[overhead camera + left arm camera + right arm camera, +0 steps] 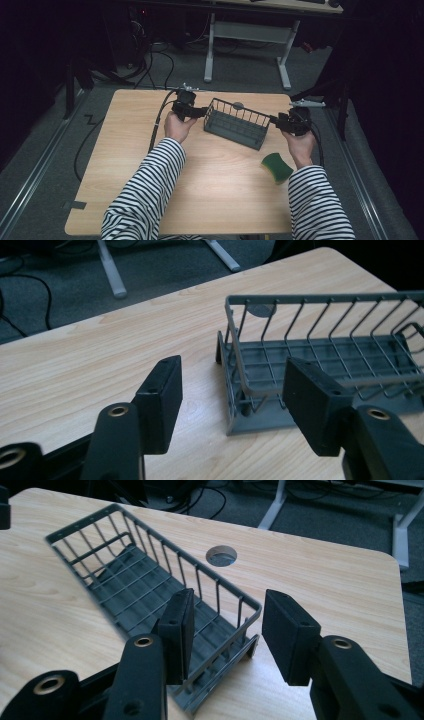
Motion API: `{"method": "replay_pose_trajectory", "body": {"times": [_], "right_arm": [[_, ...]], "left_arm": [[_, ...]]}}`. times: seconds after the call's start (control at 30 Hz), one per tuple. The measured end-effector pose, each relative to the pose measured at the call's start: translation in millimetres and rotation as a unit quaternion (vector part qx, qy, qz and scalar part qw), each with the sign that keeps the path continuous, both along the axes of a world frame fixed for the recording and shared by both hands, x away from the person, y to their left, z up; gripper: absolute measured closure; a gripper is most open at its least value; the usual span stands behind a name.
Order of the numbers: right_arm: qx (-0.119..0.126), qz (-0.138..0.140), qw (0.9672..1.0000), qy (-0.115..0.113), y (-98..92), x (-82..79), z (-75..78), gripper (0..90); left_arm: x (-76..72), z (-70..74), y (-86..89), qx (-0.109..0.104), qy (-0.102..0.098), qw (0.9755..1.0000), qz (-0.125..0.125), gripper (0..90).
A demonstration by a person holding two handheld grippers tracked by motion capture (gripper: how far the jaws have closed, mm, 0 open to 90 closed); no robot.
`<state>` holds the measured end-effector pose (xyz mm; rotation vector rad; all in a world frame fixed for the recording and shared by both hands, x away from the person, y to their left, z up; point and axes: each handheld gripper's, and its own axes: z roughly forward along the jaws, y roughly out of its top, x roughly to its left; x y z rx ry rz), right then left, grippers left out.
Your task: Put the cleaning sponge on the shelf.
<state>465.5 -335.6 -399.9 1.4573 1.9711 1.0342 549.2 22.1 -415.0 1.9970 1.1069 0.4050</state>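
A grey wire basket (235, 125) stands slantwise in the middle of the wooden table (125, 165). My left gripper (202, 112) is at its left end, open. In the left gripper view the basket's end wall (235, 365) stands in the gap between the open left gripper (235, 402) jaws, apart from both pads. My right gripper (273, 120) is at the basket's right end, open. In the right gripper view the open right gripper (227, 630) straddles the end rim (250, 606), one pad (182, 625) inside the basket (125, 580) and the other outside.
A green sponge (276, 167) lies on the table near the right forearm. A round cable hole (238, 105) sits just behind the basket. Cables trail from both grippers off the table's sides. A white desk frame (247, 35) stands on the floor beyond the far edge.
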Motion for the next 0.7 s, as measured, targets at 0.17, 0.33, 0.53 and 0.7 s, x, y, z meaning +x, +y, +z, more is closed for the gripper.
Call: {"method": "replay_pose_trajectory", "body": {"times": [0.17, 0.33, 0.53, 0.7], "right_arm": [[0.007, -0.012, 0.9999, 0.006, 0.0, 14.9, -5.5, 56.8], [0.008, -0.033, 0.9991, 0.027, -4.1, 28.4, -21.0, 56.7], [0.01, -0.045, 0.9981, 0.04, -6.9, 38.0, -31.8, 58.0], [0.015, -0.043, 0.9976, 0.052, -8.4, 44.4, -36.5, 60.7]], "left_arm": [[9.5, -4.2, -8.5, 0.008, 0.004, 1.0, -0.001, 43.7], [15.7, -14.7, -15.2, 0.007, 0.011, 0.9999, 0.003, 47.9], [18.8, -22.3, -18.4, 0.007, 0.016, 0.9998, -0.006, 56.3], [20.5, -24.6, -18.6, 0.001, 0.019, 0.9998, -0.009, 63.4]]}}
